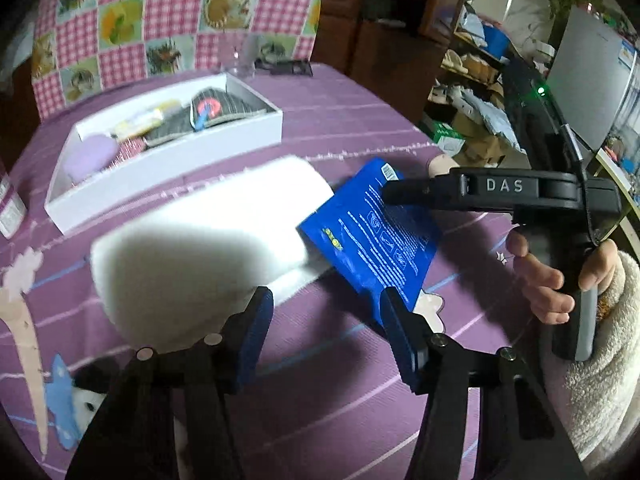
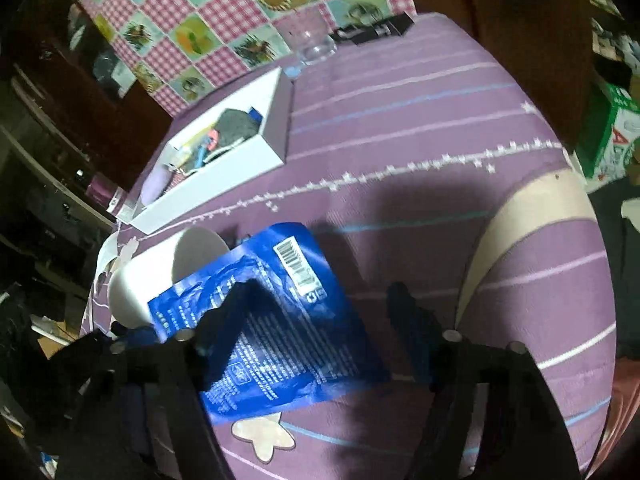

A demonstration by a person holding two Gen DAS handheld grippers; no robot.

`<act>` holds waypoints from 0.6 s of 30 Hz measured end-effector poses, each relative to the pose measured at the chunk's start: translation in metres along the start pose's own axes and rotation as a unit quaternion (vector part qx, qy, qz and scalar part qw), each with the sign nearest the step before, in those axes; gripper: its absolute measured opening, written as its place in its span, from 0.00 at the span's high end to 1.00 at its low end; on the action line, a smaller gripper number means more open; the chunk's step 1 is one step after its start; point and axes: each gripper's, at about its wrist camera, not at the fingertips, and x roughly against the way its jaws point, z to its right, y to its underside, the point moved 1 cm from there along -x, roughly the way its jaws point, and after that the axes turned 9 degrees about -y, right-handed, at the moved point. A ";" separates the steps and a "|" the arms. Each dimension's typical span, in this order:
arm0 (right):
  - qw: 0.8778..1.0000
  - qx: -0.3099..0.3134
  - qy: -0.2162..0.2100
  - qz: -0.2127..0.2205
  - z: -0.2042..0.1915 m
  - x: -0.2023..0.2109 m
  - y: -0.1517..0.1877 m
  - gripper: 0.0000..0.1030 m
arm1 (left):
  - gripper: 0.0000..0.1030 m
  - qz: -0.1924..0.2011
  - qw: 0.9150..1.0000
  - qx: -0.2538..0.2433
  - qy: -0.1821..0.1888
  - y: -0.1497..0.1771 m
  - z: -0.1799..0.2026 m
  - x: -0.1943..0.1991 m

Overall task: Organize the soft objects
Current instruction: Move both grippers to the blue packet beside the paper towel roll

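Nearby, crinkly blue foil pouch [image 2: 276,320] overlaps smooth white foam roll [image 1: 200,248].

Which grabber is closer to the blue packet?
Right. The right gripper has the blue packet between its open fingers; the left gripper is at its near corner, mostly beside the white foam.

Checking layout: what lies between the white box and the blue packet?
The white foam roll, between the white box and blue packet; clearest in left wrist view.
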 end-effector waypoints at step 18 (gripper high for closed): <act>0.998 0.011 -0.044 -0.038 -0.023 0.004 0.014 0.62 | 0.85 -0.016 0.997 0.032 0.066 -0.001 0.006 -0.013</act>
